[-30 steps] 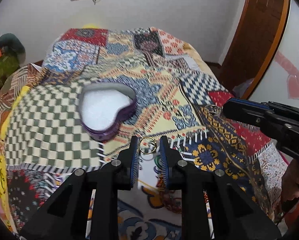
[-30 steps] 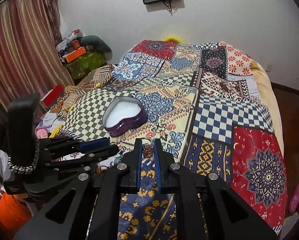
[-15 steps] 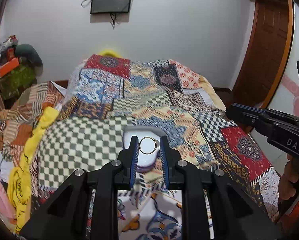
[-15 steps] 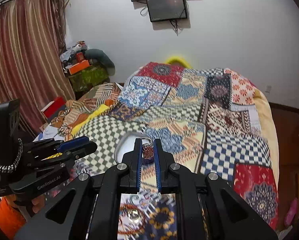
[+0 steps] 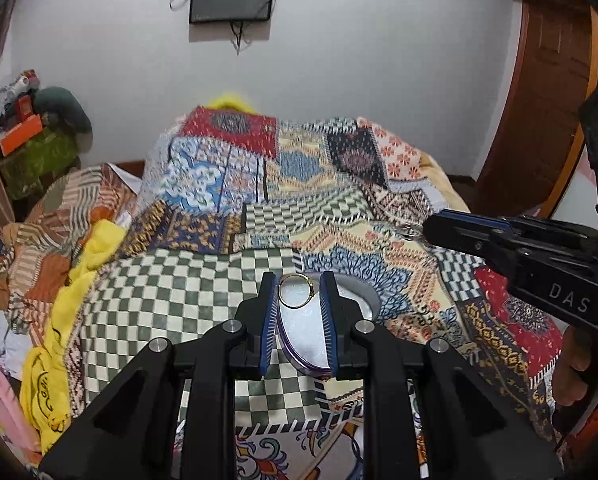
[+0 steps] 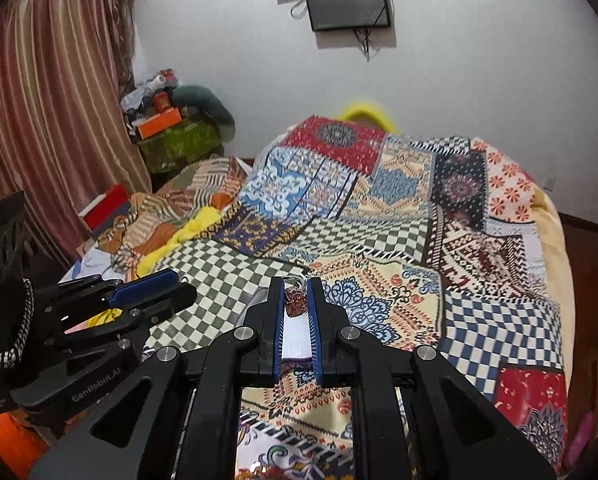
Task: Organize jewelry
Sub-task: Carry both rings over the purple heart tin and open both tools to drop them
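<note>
My left gripper (image 5: pixel 298 291) is shut on a thin gold ring (image 5: pixel 296 290) and holds it above the purple heart-shaped box (image 5: pixel 305 338) with a pale lining, which lies open on the patchwork bedspread. My right gripper (image 6: pixel 296 300) is shut on a silver ring with a red-brown stone (image 6: pixel 295 304), also over the box (image 6: pixel 297 342). The right gripper also shows in the left wrist view (image 5: pixel 429 229), its silver ring (image 5: pixel 410 231) sticking out at the tip. The left gripper shows in the right wrist view (image 6: pixel 179 286).
The patchwork bedspread (image 6: pixel 399 216) covers the bed. Loose clothes and a yellow cloth (image 5: pixel 59 320) lie along the left side. A wooden door (image 5: pixel 539 100) stands at the right, a curtain (image 6: pixel 47 140) and cluttered shelf (image 6: pixel 171 132) at the left.
Both grippers have lifted and tilted up with their rings, and moved over the heart-shaped box. The box now sits directly behind both sets of fingers.
</note>
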{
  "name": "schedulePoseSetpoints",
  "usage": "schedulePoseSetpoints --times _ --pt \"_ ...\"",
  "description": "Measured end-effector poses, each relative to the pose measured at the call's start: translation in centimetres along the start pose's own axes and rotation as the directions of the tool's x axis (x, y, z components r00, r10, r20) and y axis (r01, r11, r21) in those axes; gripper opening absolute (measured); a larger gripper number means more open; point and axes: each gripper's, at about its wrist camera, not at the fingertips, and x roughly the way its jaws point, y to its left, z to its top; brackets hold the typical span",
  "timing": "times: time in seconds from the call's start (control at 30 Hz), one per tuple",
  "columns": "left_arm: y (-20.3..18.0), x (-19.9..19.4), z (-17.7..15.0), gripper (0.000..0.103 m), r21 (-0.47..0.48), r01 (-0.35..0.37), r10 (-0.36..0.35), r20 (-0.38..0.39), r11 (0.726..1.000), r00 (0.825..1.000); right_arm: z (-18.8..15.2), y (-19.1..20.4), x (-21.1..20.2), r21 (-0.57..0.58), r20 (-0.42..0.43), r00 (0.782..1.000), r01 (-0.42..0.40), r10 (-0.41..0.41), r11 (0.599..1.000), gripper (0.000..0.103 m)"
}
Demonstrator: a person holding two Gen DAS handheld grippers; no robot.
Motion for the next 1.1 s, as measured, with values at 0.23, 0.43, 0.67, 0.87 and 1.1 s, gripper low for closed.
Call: schedulePoseSetpoints --times 0.23,0.43,0.67,0.87,1.1 --pt "0.0 4.0 -1.1 0.020 0.013 0.033 -0.031 -0.102 0.999 0.994 -0.6 -0.3 3.9 -0.015 -0.112 0.994 -0.010 0.008 1.000 0.010" --pt "-0.3 6.1 -2.0 0.020 0.026 0.055 -0.050 -0.166 0.998 0.985 -1.0 -0.6 6.5 -0.011 -0.199 0.979 -0.034 0.031 0.999 0.010" --pt "-0.6 6.8 -2.3 0.020 0.032 0.082 -0.075 -0.187 0.996 0.980 -1.1 -0.8 8.2 -0.004 -0.254 0.966 -0.057 0.054 0.998 0.010" --pt "-0.6 7.0 -2.4 0.020 0.033 0.065 -0.057 -0.200 0.997 0.978 -1.2 -0.7 9.1 -0.007 -0.288 0.956 -0.066 0.061 0.998 0.010" --pt "-0.6 6.8 -2.5 0.021 0.029 0.070 -0.062 -0.211 0.997 0.976 -1.4 -0.5 9.3 -0.027 -0.302 0.952 -0.054 0.043 0.998 0.010"
